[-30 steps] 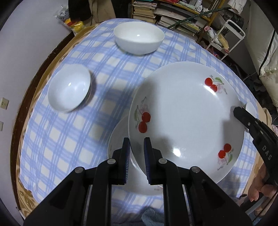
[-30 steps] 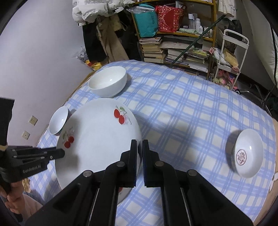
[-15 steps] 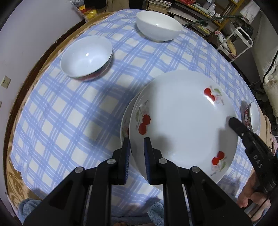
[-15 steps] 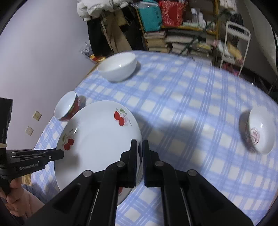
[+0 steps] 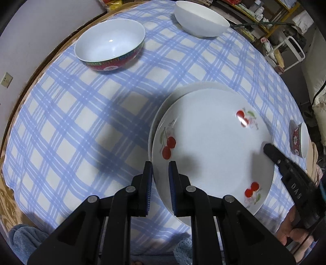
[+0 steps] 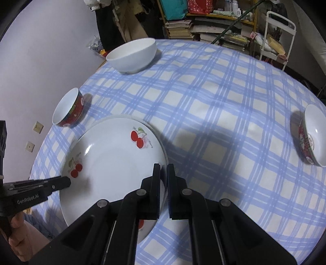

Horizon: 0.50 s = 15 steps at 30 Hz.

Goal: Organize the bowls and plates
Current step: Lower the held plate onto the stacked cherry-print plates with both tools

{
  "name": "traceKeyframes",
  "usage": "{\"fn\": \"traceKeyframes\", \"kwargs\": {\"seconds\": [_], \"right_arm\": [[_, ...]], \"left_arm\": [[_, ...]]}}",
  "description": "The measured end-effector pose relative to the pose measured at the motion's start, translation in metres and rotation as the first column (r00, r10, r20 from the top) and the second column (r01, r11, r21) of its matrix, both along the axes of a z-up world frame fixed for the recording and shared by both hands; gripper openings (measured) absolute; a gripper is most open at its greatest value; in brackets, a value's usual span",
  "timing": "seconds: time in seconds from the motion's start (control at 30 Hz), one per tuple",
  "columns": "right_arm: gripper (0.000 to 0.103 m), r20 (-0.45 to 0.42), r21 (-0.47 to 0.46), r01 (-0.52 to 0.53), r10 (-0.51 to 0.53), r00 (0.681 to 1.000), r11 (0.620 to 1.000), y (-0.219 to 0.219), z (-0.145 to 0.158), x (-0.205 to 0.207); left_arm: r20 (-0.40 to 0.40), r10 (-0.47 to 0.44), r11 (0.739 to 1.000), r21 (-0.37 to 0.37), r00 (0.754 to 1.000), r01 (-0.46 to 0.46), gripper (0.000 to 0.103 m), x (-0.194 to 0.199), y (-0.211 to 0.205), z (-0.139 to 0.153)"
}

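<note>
Left wrist view: steeply downward, close above the cherry plate (image 5: 214,146) at lower right of frame, facing the shelving at top; right wrist view: less steep, close over the same plate (image 6: 114,163) at lower left; shared: plate, white bowl (image 5: 201,18) (image 6: 132,55), checked tablecloth (image 5: 81,122) (image 6: 224,122).

Overhead room light throws soft shadows across my tabletop (image 5: 85,122). Glare glints on the cherry plate (image 5: 214,146). Fisheye bends the edges; corners go black.
</note>
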State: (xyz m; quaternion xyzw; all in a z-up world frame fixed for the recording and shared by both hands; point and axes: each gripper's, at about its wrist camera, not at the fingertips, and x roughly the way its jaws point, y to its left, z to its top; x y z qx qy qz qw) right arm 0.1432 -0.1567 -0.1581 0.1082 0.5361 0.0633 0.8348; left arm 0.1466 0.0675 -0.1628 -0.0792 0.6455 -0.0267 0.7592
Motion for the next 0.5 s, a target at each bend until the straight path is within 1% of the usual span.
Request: {"fn": "traceKeyframes", "kwargs": {"seconds": [0.03,0.13,0.27,0.4,0.5], "right_arm": [[0.007,-0.004,0.004,0.005,-0.005,1.000,1.000,0.000,-0.003,-0.001],[0.008,-0.011,0.000,0.003,-0.003,1.000,1.000,0.002,-0.008,-0.003],[0.008,-0.007,-0.028,-0.005,0.005,1.000,1.000,0.005,-0.012,-0.003],[0.008,0.001,-0.032,-0.006,0.006,1.000,0.999,0.006,-0.013,-0.002],[0.009,0.013,-0.056,-0.015,0.016,1.000,0.998,0.008,-0.013,-0.002]], "left_arm": [[-0.002,0.010,1.000,-0.009,1.000,-0.010,0.015,0.001,0.001,0.000],[0.007,0.009,1.000,0.006,1.000,-0.009,0.015,-0.001,0.000,-0.001],[0.007,0.006,1.000,0.013,1.000,-0.006,0.015,0.000,-0.001,-0.002],[0.008,-0.006,0.999,0.047,1.000,0.006,0.015,0.002,-0.004,-0.005],[0.011,-0.014,0.998,0.066,1.000,0.014,0.015,0.003,-0.008,-0.007]]}}
